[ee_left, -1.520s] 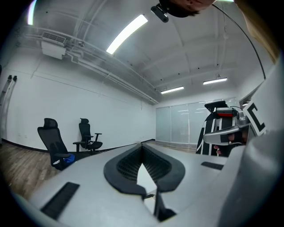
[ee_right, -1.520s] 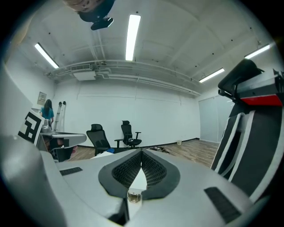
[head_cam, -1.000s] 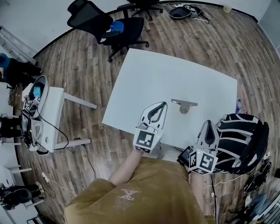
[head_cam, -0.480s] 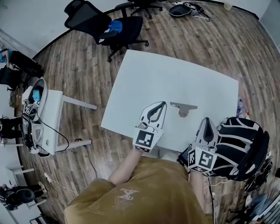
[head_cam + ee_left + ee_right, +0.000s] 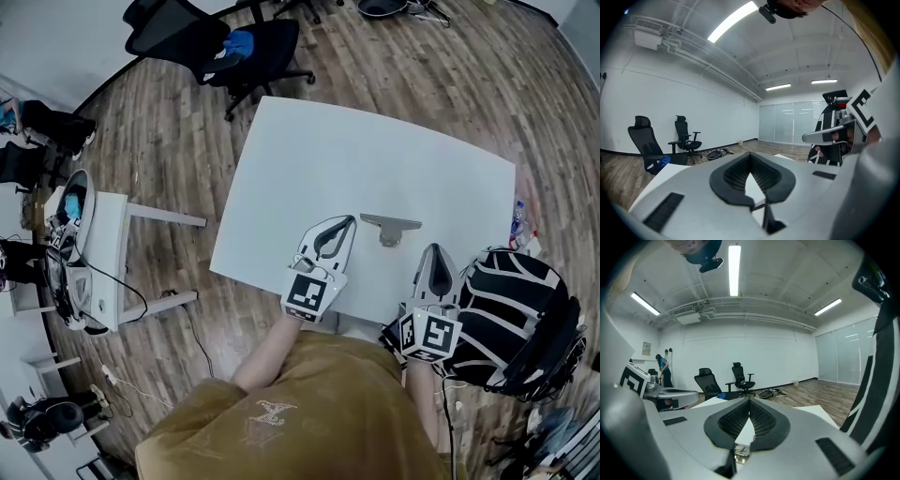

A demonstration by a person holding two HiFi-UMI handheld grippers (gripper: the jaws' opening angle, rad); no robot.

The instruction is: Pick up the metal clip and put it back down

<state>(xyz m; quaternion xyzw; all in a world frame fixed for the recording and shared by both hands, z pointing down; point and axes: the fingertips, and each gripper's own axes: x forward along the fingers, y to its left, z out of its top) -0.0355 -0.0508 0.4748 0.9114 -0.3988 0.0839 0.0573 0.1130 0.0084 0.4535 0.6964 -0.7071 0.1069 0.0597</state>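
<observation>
The metal clip (image 5: 390, 228) lies flat on the white table (image 5: 375, 159), near its front edge. My left gripper (image 5: 349, 223) rests on the table just left of the clip, apart from it, its jaws shut with nothing between them. My right gripper (image 5: 433, 249) hovers at the front edge, to the right of the clip and nearer to me, and is shut and empty. In the left gripper view, the left gripper's (image 5: 750, 157) tips meet. The right gripper view shows the right gripper's (image 5: 750, 401) tips touching too.
A black-and-white striped bag (image 5: 511, 309) sits close to the right of my right gripper. A white side table (image 5: 103, 248) with equipment stands on the left. Black office chairs (image 5: 234, 52) are beyond the table's far corner. A small bottle (image 5: 518, 221) stands off the table's right edge.
My right gripper has moved forward and a little left, closer to the table edge and the clip. The left gripper and the clip have stayed put.
</observation>
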